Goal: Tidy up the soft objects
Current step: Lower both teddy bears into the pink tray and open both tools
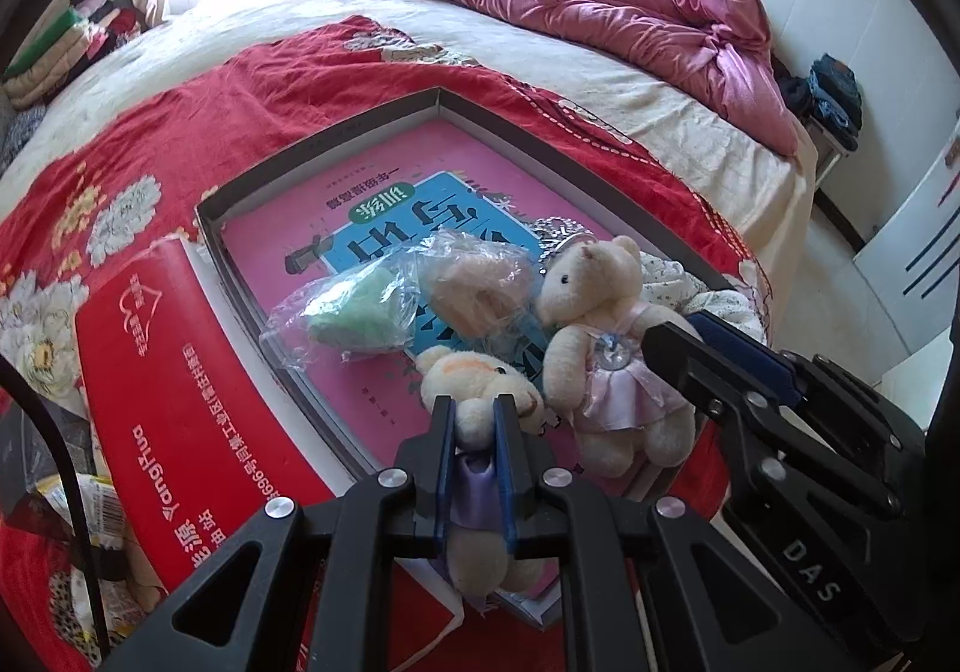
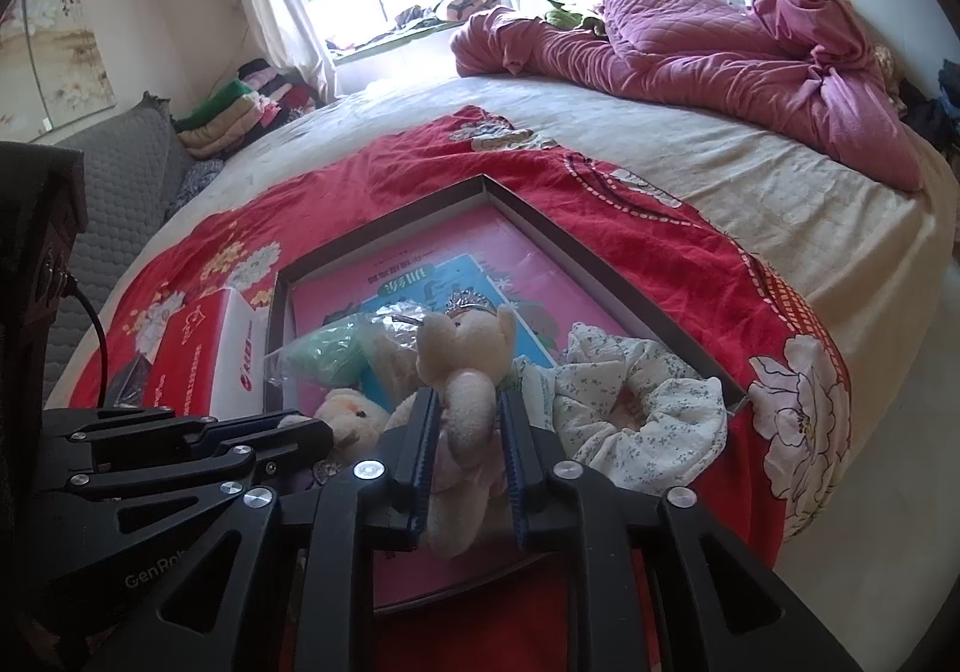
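Left wrist view: the left gripper [image 1: 474,432] pinches a small bear [image 1: 480,390] over the shallow box [image 1: 324,144] on the bed, while the right gripper [image 2: 465,426], jaws slackened around the dressed bear [image 2: 462,366], should clear it gently.

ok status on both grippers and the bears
Left gripper shut on small cream bear. Right gripper loose around pink-dressed bear. Both over shallow box.
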Demonstrator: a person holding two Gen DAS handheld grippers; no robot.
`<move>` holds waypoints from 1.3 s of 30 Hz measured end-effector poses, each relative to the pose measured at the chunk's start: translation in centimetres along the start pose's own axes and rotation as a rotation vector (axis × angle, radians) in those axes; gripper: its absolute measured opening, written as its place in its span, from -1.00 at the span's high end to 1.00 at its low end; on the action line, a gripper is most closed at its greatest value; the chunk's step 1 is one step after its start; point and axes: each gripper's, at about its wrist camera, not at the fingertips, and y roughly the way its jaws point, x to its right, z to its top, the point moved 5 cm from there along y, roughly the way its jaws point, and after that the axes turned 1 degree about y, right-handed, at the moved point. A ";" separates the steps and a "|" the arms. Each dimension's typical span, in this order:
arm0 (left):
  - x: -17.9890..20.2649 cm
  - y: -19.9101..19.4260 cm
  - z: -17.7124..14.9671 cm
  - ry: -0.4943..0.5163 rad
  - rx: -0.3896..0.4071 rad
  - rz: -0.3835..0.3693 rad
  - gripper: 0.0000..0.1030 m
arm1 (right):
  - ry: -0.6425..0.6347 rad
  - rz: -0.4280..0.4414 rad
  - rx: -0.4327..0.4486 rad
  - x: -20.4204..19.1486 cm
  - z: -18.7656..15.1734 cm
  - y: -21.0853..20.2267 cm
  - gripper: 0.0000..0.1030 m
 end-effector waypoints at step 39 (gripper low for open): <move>1.0 -2.1 -0.3 0.037 0.029 0.026 -0.25 | 0.051 -0.065 0.043 1.5 0.9 -3.5 -0.03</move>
